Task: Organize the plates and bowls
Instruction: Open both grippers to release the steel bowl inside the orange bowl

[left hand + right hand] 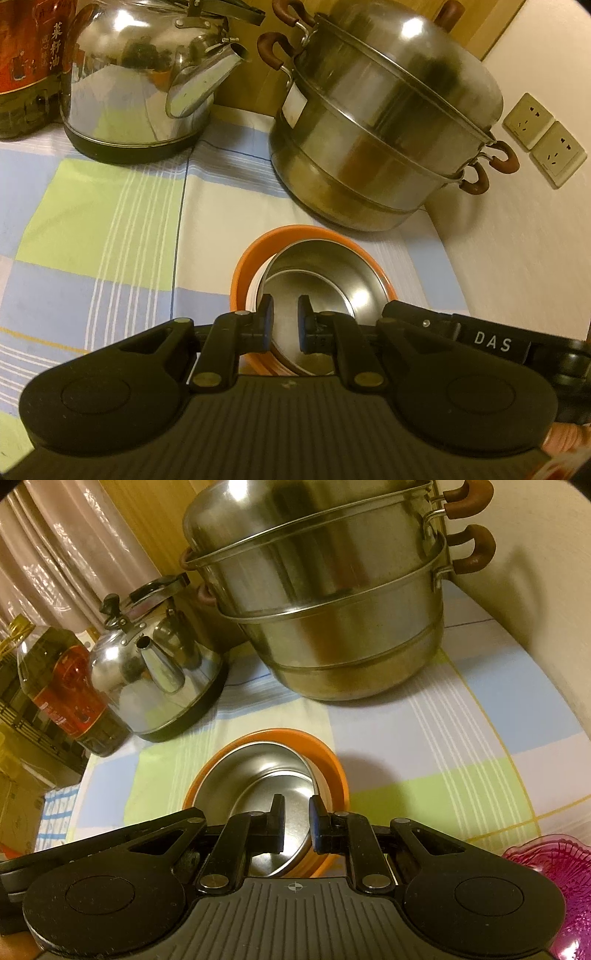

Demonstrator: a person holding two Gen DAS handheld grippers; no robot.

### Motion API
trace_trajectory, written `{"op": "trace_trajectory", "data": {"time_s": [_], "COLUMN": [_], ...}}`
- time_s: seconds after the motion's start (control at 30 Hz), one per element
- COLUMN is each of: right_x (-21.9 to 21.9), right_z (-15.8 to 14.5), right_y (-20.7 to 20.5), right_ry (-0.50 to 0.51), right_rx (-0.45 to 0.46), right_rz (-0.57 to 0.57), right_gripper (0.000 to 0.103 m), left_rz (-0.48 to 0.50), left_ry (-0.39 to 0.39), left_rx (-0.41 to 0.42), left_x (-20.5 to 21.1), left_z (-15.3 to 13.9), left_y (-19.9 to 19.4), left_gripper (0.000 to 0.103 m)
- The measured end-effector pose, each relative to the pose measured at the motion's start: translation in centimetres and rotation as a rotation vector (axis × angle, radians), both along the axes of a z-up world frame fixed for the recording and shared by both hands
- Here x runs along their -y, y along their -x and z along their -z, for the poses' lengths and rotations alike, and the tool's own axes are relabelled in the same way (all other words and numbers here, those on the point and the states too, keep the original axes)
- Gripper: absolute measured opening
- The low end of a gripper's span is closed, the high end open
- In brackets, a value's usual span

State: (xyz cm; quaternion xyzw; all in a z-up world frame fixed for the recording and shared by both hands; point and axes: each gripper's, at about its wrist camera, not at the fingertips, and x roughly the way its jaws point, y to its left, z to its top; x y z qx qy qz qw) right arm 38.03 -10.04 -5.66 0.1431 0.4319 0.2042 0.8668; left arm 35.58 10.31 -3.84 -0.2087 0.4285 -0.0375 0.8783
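While the steel bowl lies beneath, left gripper is clenched, right gripper unclear.

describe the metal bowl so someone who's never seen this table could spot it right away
Start at the tall stacked steel steamer pot on the checked tablecloth. In front of it lies an orange bowl, and the steel bowl sits nested inside that. It is the only shiny metal piece ringed by an orange rim.

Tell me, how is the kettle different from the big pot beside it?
The kettle has a spout and a dark band round its bottom; the steamer pot has neither. The steamer pot is bigger and built in stacked tiers, while the kettle is one rounded body. The steamer pot has brown looped side handles; the kettle's dark handle sits on top. Both are shiny metal, standing on the checked cloth.
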Motion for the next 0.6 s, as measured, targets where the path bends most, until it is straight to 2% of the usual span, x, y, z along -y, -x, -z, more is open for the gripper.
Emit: {"op": "trace_trajectory", "data": {"time_s": [0.33, 0.6], "right_x": [-0.34, 0.17], "right_z": [0.45, 0.09], "right_y": [-0.24, 0.36], "right_ry": [0.017, -0.008], "right_rx": [-0.022, -0.014], "right_rz": [0.000, 0.010], "right_gripper": [0.016, 0.016], "left_rz": [0.001, -0.007], "left_ry": [0.000, 0.004], "left_rx": [-0.009, -0.010], "left_x": [0.07, -0.10], "left_z": [0.18, 0.18], "left_y": [-0.03, 0.43], "left_gripper": [0.010, 0.010]}}
